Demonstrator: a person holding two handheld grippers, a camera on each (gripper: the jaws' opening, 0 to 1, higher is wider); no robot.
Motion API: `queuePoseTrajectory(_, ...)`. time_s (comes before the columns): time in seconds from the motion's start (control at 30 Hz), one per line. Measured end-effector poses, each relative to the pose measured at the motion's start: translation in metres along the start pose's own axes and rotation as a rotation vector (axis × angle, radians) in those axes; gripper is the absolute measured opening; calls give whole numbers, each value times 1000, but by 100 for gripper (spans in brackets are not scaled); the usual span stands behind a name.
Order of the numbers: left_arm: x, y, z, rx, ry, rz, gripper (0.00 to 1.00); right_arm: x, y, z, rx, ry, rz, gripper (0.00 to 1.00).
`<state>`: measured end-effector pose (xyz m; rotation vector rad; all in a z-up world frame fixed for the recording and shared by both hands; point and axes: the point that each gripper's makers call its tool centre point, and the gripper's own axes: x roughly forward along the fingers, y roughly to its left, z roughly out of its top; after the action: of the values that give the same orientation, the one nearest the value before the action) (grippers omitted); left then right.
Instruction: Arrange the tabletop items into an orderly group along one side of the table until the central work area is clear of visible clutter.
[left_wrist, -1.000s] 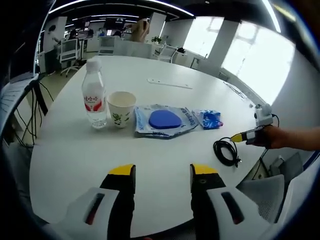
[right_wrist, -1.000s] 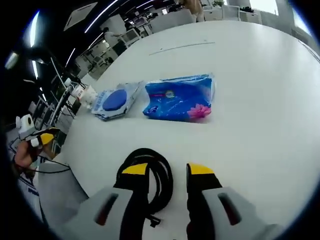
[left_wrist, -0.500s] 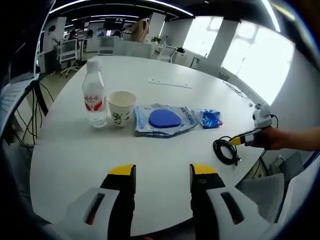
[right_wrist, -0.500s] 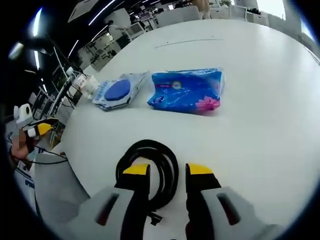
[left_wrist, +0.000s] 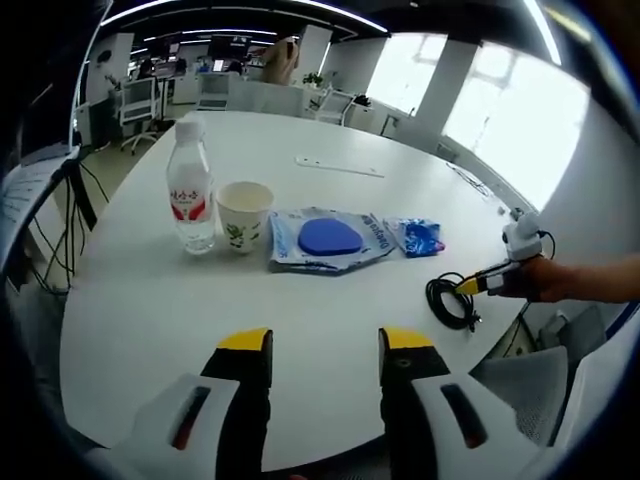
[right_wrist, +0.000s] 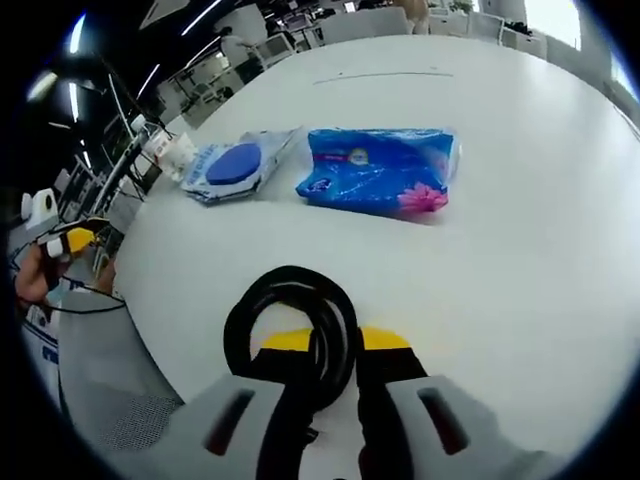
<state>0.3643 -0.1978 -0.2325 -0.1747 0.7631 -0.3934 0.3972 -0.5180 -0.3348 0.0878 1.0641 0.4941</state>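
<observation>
Black coiled cable (right_wrist: 290, 325) near table (right_wrist: 520, 230) edge, clenched in right gripper (right_wrist: 325, 345). Left gripper (left_wrist: 315, 345) released, hovering. Risk: partial strand grip; coil could unravel, snag, slide off edge.

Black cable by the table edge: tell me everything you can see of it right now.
The black cable is a thin, rubbery-looking cord wound into a loose round coil of several loops, lying flat on the white table near its edge. In the right gripper view the right hand-held gripper has its yellow-tipped jaws drawn close on the coil's near side, one strand between them. A plug-like end sticks out at the bottom. In the left gripper view the cable sits apart from the blue packets.
</observation>
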Motion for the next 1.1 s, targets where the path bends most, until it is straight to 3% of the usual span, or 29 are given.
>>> queuePoseTrajectory(0.5, 2, -2, -3, 4, 10, -7, 41, -1, -1, 0, 56, 9, 6, 4)
queuePoseTrajectory(1.1, 0, 1, -7, -11, 5, -3, 42, 0, 22, 39, -65, -34, 30, 2)
